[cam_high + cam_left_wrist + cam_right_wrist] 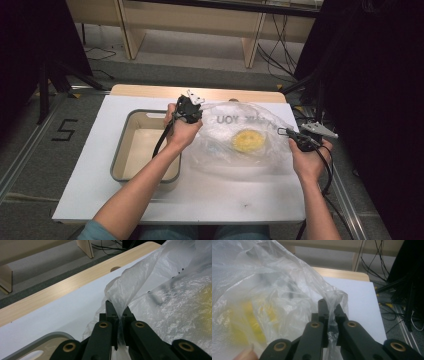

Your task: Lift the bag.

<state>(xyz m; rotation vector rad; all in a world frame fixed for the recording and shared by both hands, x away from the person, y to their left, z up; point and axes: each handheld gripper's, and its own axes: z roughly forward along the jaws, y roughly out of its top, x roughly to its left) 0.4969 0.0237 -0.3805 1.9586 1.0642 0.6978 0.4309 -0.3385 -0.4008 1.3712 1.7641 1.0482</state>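
Both claws are pinching a clear plastic bag (240, 137) that is lying on the white worktop (200, 195). The left claw (192, 111) is clamped on the bag's left edge, just beside the grey tray (120, 150). The right claw (287, 132) is clamped on its right edge. Something yellow (247, 141) is sitting inside the bag.

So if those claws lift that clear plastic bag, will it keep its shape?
Probably not. The plastic bag looks thin and crinkled, so it should sag between the left claw and right claw. The yellow thing inside may slide to the lowest point. The film could slip or tear.
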